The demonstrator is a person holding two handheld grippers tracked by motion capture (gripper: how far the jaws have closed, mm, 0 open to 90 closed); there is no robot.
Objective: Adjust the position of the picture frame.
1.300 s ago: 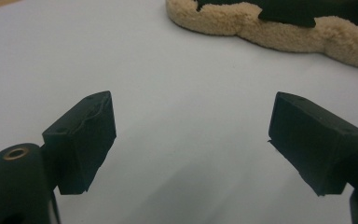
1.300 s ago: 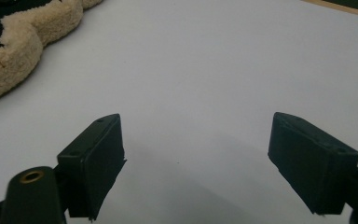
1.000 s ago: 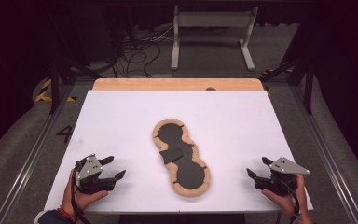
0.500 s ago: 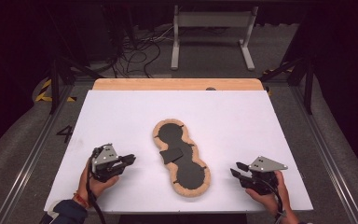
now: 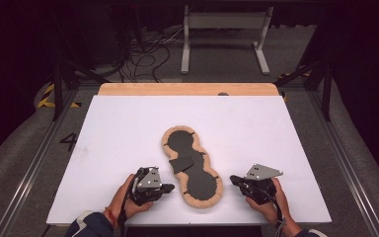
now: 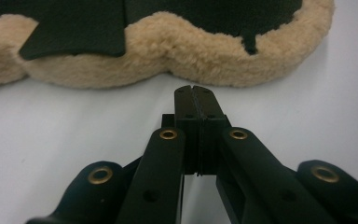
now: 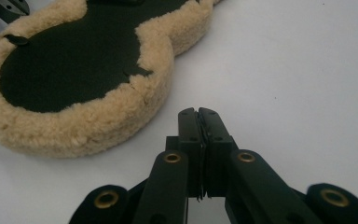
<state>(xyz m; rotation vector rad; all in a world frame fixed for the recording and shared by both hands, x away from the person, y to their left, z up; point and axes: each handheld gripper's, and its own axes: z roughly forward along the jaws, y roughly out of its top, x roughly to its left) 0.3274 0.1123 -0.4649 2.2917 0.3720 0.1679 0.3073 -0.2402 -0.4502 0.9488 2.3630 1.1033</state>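
A peanut-shaped pad (image 5: 192, 165) with a tan fleece rim and black centre lies on the white table top (image 5: 128, 128). A black flap (image 5: 181, 165) rests across its waist. My left gripper (image 5: 171, 187) sits just left of the pad's near lobe, jaws pressed together and empty. In the left gripper view its tips (image 6: 196, 88) stop a little short of the fleece rim (image 6: 177, 51). My right gripper (image 5: 233, 179) is just right of that lobe, also shut and empty. In the right gripper view the tips (image 7: 198, 112) point past the fleece edge (image 7: 98, 121).
The wooden table edge (image 5: 187, 89) runs along the far side. Beyond it stand a white metal frame (image 5: 224, 29) and loose cables (image 5: 143, 49) on the floor. Metal rails (image 5: 29, 163) flank the table on both sides.
Both hands have moved inward from the table's near corners toward the pad's near lobe. The pad has not moved.
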